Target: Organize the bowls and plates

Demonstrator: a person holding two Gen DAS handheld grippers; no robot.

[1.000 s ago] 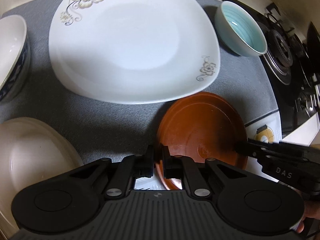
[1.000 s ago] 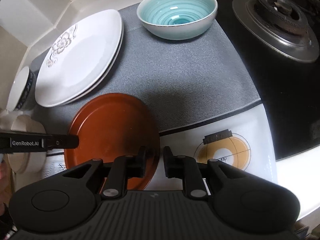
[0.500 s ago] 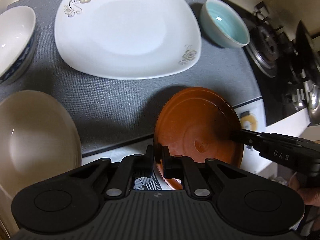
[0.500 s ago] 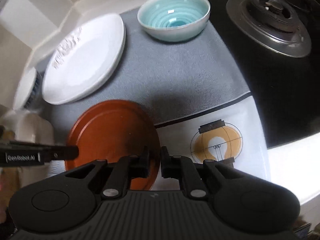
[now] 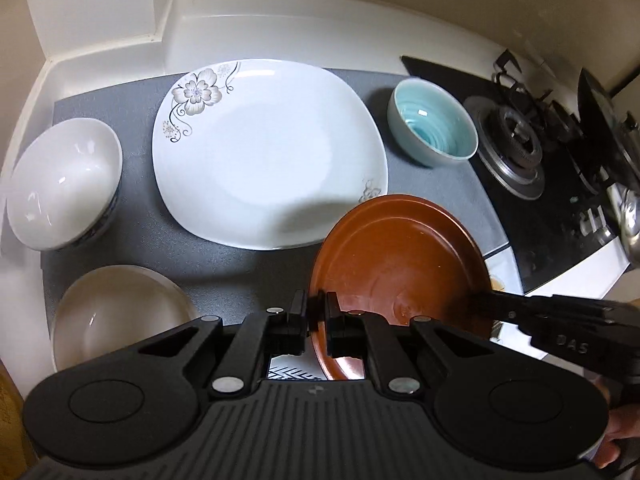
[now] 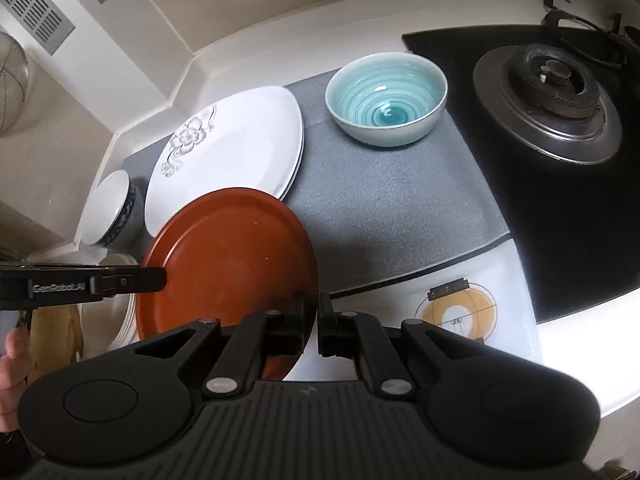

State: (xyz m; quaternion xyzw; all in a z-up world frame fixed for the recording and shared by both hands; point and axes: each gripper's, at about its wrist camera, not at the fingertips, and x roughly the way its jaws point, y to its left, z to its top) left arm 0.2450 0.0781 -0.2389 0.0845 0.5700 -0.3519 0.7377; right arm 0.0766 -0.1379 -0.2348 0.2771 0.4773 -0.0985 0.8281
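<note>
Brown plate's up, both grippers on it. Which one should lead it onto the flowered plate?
Left. The left gripper grips the brown plate on the edge nearer the flowered plate; the right gripper holds the far edge.

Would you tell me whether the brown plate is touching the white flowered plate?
Cannot tell. In both wrist views the brown plate overlaps the white flowered plate, without any plain contact or gap.

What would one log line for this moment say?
left gripper: shut on brown plate | right gripper: shut on brown plate | plate: lifted, near white plate
</note>
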